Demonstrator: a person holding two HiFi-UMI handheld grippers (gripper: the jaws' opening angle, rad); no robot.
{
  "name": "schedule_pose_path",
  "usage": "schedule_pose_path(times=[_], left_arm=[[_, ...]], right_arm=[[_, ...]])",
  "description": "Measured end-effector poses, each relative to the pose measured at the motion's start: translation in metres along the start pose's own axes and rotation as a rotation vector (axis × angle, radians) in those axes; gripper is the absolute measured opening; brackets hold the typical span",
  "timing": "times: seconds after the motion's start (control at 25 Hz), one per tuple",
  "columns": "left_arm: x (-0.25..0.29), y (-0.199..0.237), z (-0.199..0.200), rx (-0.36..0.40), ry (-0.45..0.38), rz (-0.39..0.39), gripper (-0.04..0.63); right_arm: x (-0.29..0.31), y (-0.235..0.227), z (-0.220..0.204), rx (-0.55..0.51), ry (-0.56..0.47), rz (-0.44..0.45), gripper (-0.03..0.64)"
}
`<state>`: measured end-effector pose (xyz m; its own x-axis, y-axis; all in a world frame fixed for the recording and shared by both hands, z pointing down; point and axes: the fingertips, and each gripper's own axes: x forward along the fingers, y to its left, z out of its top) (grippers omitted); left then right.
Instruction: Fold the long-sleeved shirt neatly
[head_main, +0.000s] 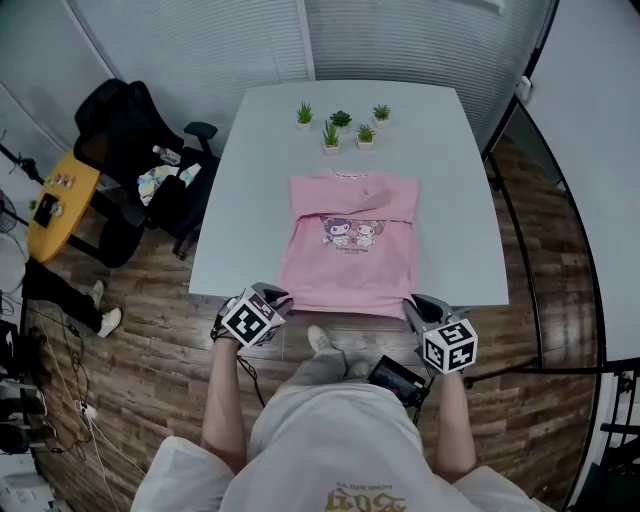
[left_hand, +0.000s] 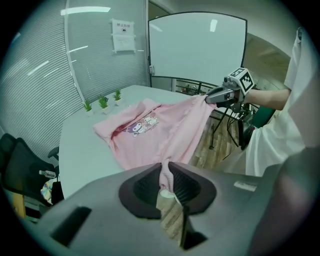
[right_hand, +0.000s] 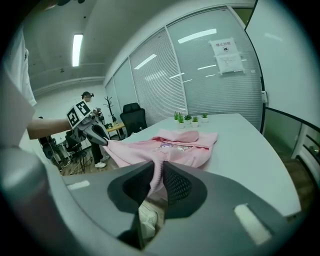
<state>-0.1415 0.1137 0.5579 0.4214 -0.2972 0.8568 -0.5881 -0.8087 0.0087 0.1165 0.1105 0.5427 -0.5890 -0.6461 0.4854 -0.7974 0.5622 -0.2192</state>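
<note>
A pink long-sleeved shirt (head_main: 352, 240) with a cartoon print lies chest-up on the pale table (head_main: 250, 190), its sleeves folded across the chest. Its bottom hem is lifted off the table's near edge. My left gripper (head_main: 281, 298) is shut on the hem's left corner and my right gripper (head_main: 412, 304) on its right corner. In the left gripper view pink cloth (left_hand: 155, 127) runs from between my left gripper's jaws (left_hand: 167, 179) across to the right gripper (left_hand: 214, 98). The right gripper view shows the shirt (right_hand: 175, 147) pinched in the right gripper (right_hand: 159, 176), with the left gripper (right_hand: 103, 138) holding the other corner.
Several small potted plants (head_main: 340, 125) stand at the table's far end. A black chair (head_main: 130, 130) with clutter and a yellow stand (head_main: 60, 200) are on the left, on the wood floor. A person (right_hand: 89, 107) stands far back in the right gripper view.
</note>
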Motion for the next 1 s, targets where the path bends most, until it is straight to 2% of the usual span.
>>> schedule_pose_path(times=[0.16,0.36,0.44,0.76,1.0], left_arm=[[-0.018,-0.008,0.004,-0.011,-0.022,-0.018,0.051],[-0.033,-0.006,0.014,0.005,-0.03,0.036,0.051],[-0.032,-0.002,0.017,-0.004,-0.017,0.049,0.051],[-0.022,0.032,0.034,-0.054,0.022,0.088,0.05],[0.001,0.063,0.048,-0.061,0.041,0.068,0.049]], right_arm=[[-0.014,0.007,0.01,-0.001,-0.02,0.017,0.067],[-0.017,0.011,0.02,-0.094,-0.008,-0.015,0.069],[-0.015,0.01,0.026,-0.093,-0.019,-0.021,0.069],[0.008,-0.005,0.059,-0.131,-0.041,-0.11,0.069],[0.034,-0.022,0.078,-0.14,-0.022,-0.131,0.069]])
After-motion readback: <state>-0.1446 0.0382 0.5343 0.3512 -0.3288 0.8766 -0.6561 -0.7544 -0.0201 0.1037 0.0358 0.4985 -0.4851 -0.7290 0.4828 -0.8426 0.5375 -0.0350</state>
